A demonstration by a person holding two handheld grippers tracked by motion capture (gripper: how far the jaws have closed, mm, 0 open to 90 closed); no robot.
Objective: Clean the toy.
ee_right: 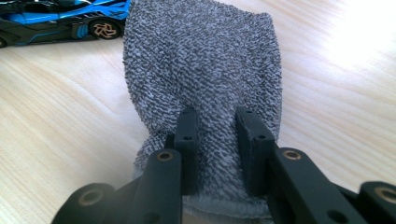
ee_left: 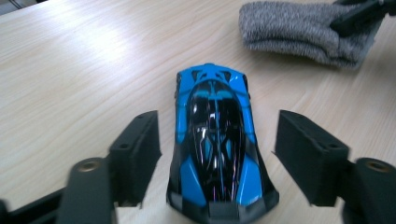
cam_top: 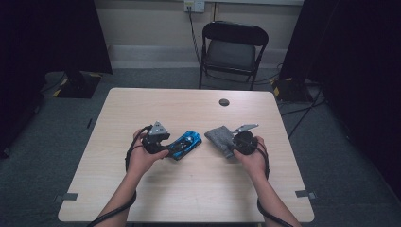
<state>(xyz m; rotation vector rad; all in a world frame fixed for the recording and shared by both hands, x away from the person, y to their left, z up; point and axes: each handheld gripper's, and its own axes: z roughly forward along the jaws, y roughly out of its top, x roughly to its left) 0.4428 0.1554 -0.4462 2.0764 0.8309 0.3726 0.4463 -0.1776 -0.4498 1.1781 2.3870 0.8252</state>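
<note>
Blue and black, the toy car sits on the light wood table between the spread jaws of the left gripper, neither pad touching it. The high view adds the setting: a black folding chair beyond the table and a small dark disc near its far edge. The right gripper pinches a fold of the grey knitted sock, which lies just beside the car.
</note>
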